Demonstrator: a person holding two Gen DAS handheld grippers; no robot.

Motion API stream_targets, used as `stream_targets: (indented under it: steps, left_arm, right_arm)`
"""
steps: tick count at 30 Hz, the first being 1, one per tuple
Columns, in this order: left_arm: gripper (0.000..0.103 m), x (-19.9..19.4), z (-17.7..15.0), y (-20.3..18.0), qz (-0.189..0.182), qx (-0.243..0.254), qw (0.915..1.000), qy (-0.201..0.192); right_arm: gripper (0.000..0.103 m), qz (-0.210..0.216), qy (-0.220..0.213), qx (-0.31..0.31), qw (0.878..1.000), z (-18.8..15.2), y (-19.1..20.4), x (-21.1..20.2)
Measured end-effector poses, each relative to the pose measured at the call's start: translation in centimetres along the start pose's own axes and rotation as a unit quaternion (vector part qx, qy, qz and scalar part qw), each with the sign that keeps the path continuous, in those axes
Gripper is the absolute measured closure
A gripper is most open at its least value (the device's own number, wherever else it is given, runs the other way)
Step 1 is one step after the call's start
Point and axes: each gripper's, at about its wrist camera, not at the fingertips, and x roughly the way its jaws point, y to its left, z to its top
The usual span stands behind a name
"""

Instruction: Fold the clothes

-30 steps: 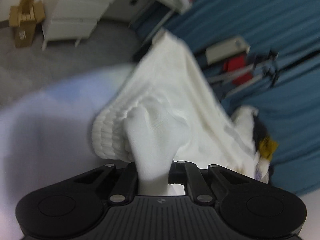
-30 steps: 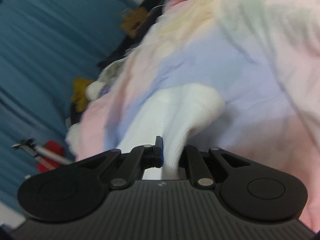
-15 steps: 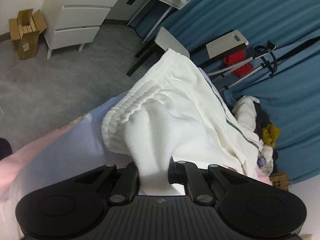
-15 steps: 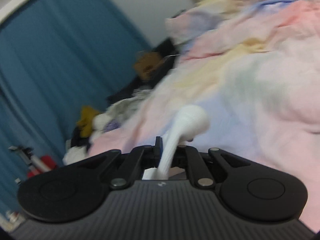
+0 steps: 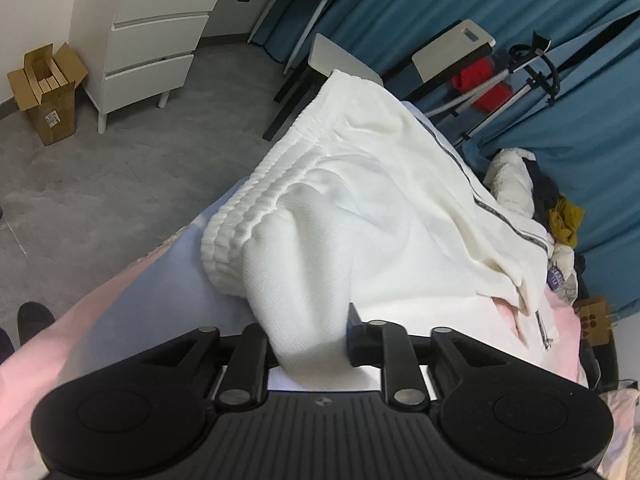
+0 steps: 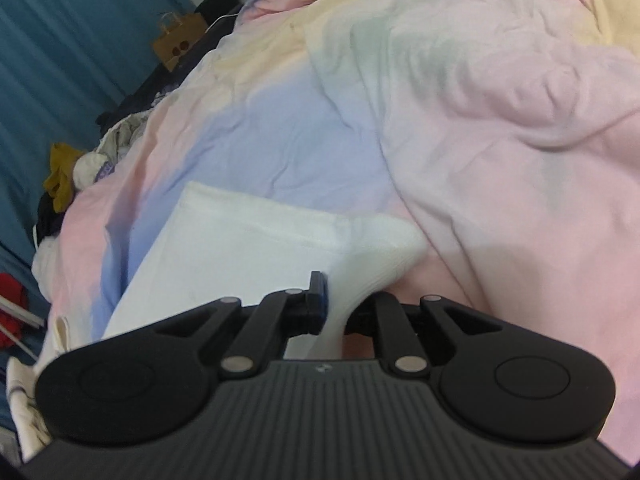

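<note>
A white knit garment (image 5: 360, 208) with a ribbed elastic waistband and a dark side stripe lies on the pastel bedspread (image 5: 132, 320). My left gripper (image 5: 308, 344) is shut on a bunch of its fabric near the waistband. In the right wrist view the same white garment (image 6: 240, 248) lies flat on the bedspread (image 6: 480, 140), and my right gripper (image 6: 340, 312) is shut on its near corner. The fingertips are hidden by cloth.
White drawers (image 5: 152, 40), a cardboard box (image 5: 48, 92) and grey floor lie beyond the bed edge. A chair (image 5: 336, 64), a small table (image 5: 452, 48) and blue curtains (image 5: 560, 128) stand behind. Piled clothes (image 5: 532, 196) and a paper bag (image 6: 176, 44) sit beside the bed.
Both grippers have lowered the garment onto the bed; it now lies spread flat. The right view has swung down toward the bedspread. Both grips have held.
</note>
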Motion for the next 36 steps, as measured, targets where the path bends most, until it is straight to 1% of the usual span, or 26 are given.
stream_targets:
  steps: [1,2,3,4,5,6,7,8,9,10,11,12,14,15,18,20,23,25,27,30,32,33,34,35,36]
  left_arm:
    - [0.072,-0.2,-0.1,0.0,0.001,0.002,1.0000,0.007]
    - [0.065,-0.5,-0.2,0.0,0.001,0.005,0.9999,0.014]
    - [0.051,-0.7,-0.2,-0.1,0.002,0.007,0.9998,0.021]
    - [0.044,-1.2,-0.3,-0.2,0.005,0.014,0.9997,0.019]
    - [0.042,-1.9,-0.3,-0.6,0.007,0.025,0.9996,0.011]
    - [0.037,-2.6,-0.4,-1.1,0.006,0.036,0.9993,0.006]
    - [0.033,-3.4,-0.5,-1.5,0.007,0.045,0.9990,0.002]
    - [0.031,-4.1,-0.6,-1.9,0.009,0.053,0.9985,-0.001]
    - [0.026,-5.0,-0.7,-2.6,0.011,0.067,0.9976,-0.013]
    - [0.022,-5.9,-0.9,-3.4,0.012,0.087,0.9957,-0.031]
    - [0.020,-6.7,-1.1,-4.4,0.013,0.108,0.9927,-0.052]
    - [0.020,-7.4,-1.5,-5.5,0.015,0.130,0.9888,-0.072]
    - [0.019,-8.0,-2.2,-7.8,0.012,0.164,0.9820,-0.093]
    - [0.018,-8.1,-2.7,-9.0,0.004,0.182,0.9783,-0.099]
    - [0.009,-7.6,-5.1,-12.7,-0.022,0.234,0.9653,-0.115]
    - [0.008,-6.4,-7.2,-15.3,-0.034,0.267,0.9563,-0.114]
    - [0.008,-4.2,-10.0,-18.9,-0.055,0.306,0.9446,-0.106]
    - [0.008,-2.6,-12.0,-21.0,-0.069,0.328,0.9365,-0.104]
    - [0.008,-0.7,-13.8,-22.5,-0.078,0.342,0.9311,-0.099]
    - [0.008,2.2,-16.3,-24.1,-0.086,0.352,0.9270,-0.096]
    - [0.009,3.5,-16.9,-24.1,-0.083,0.345,0.9299,-0.097]
    - [0.009,4.1,-17.2,-24.1,-0.083,0.341,0.9316,-0.095]
    - [0.009,4.5,-17.3,-24.1,-0.085,0.337,0.9332,-0.091]
    - [0.009,5.0,-17.1,-24.0,-0.087,0.334,0.9344,-0.089]
    - [0.009,5.4,-16.8,-24.1,-0.091,0.329,0.9354,-0.091]
  right_arm:
    - [0.085,-0.007,-0.004,0.014,1.000,0.2,-0.4,-0.2]
    - [0.077,-0.014,-0.010,0.026,1.000,0.3,-0.6,-0.4]
    - [0.073,-0.020,-0.019,0.034,0.999,0.4,-0.9,-0.8]
    - [0.071,-0.024,-0.030,0.036,0.999,0.4,-1.1,-1.3]
    - [0.064,-0.027,-0.040,0.036,0.998,0.7,-1.0,-1.7]
    - [0.053,-0.026,-0.049,0.034,0.998,0.9,-0.9,-2.2]
    - [0.047,-0.022,-0.058,0.031,0.998,1.1,-0.7,-2.6]
    - [0.034,-0.020,-0.069,0.025,0.997,1.2,-0.4,-3.2]
    - [0.026,-0.018,-0.083,0.017,0.996,1.2,0.0,-3.8]
    - [0.025,-0.018,-0.097,0.007,0.995,1.2,0.4,-4.5]
    - [0.022,-0.018,-0.112,-0.006,0.994,1.2,1.0,-5.1]
    - [0.015,-0.014,-0.125,-0.020,0.992,1.1,1.6,-5.7]
    - [0.017,-0.004,-0.150,-0.050,0.987,0.8,2.8,-6.8]
    - [0.017,0.005,-0.155,-0.066,0.986,0.6,3.5,-7.2]
    - [0.017,0.042,-0.158,-0.122,0.979,-0.6,5.8,-8.3]
    - [0.017,0.068,-0.161,-0.143,0.974,-1.7,6.9,-9.2]
    - [0.017,0.124,-0.155,-0.151,0.968,-3.3,8.0,-10.7]
    - [0.017,0.161,-0.145,-0.156,0.964,-4.5,8.6,-11.4]
    - [0.017,0.197,-0.126,-0.168,0.958,-5.9,9.4,-11.7]
    - [0.017,0.244,-0.082,-0.192,0.947,-8.1,10.7,-11.2]
    - [0.024,0.268,-0.042,-0.209,0.939,-9.8,11.6,-10.5]
    - [0.024,0.279,-0.023,-0.219,0.934,-10.5,12.2,-10.1]
    - [0.027,0.290,-0.004,-0.232,0.929,-11.3,13.0,-9.6]
    - [0.034,0.298,0.010,-0.246,0.922,-12.0,14.0,-9.1]
    - [0.035,0.304,0.021,-0.264,0.915,-12.7,15.5,-8.5]
